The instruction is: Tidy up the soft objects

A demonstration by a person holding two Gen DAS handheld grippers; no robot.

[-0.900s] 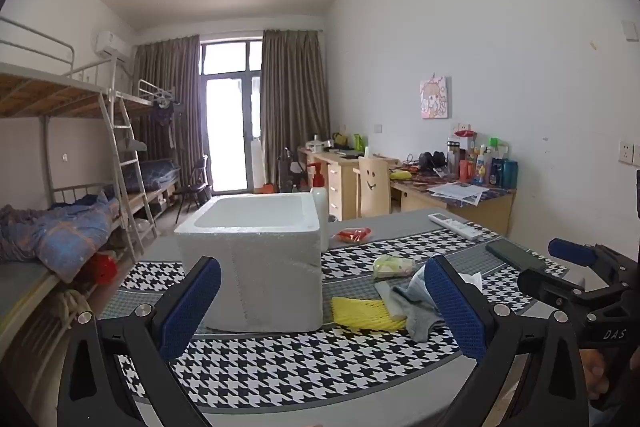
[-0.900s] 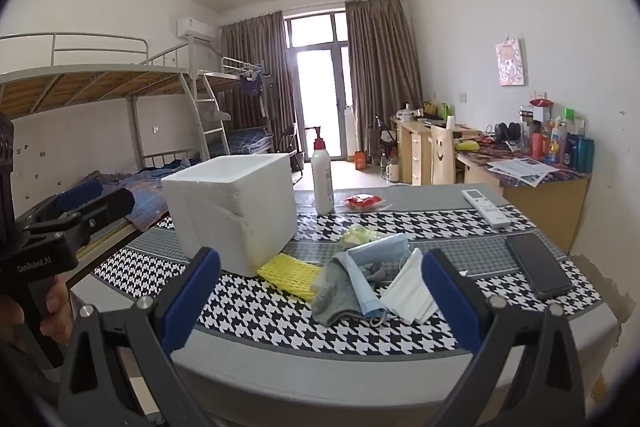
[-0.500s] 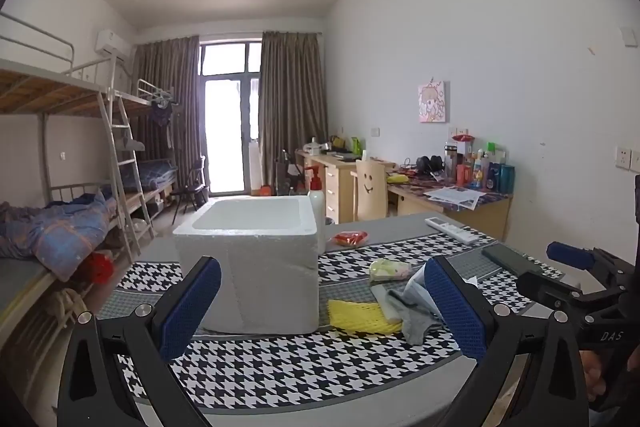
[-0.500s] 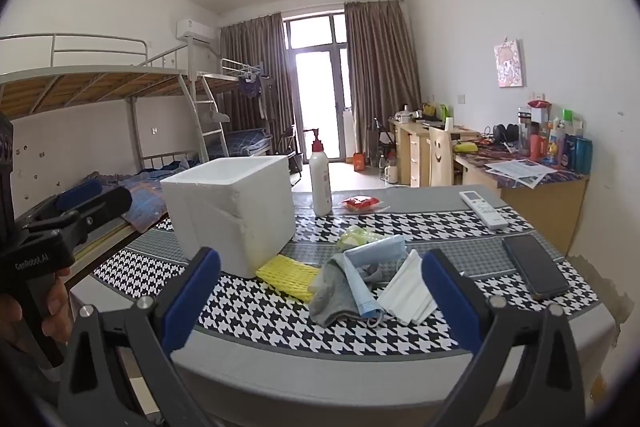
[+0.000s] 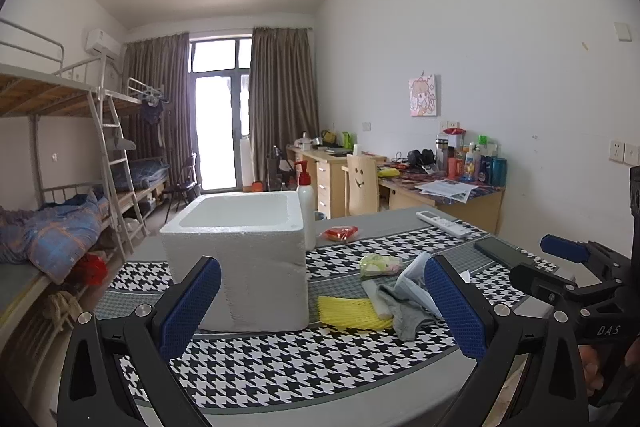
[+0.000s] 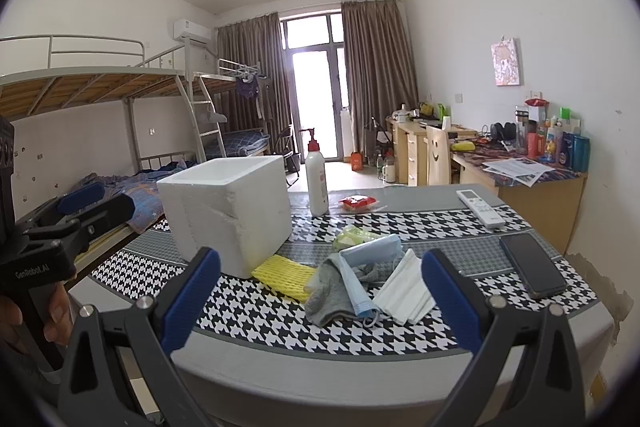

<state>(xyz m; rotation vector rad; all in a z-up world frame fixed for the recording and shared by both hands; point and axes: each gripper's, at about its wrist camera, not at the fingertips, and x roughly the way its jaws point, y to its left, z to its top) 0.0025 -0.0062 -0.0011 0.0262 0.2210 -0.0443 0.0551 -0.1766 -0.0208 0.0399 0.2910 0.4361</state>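
Left wrist view: nothing looks sorted yet; the soft pile (image 5: 400, 301) lies on the desk (image 5: 280, 371) just beside the foam box (image 5: 240, 255). The left gripper (image 5: 322, 307) gapes wide, empty.

Right wrist view: the same pile (image 6: 360, 279) lies untouched; the right gripper (image 6: 320, 301) stands wide, holding nothing.
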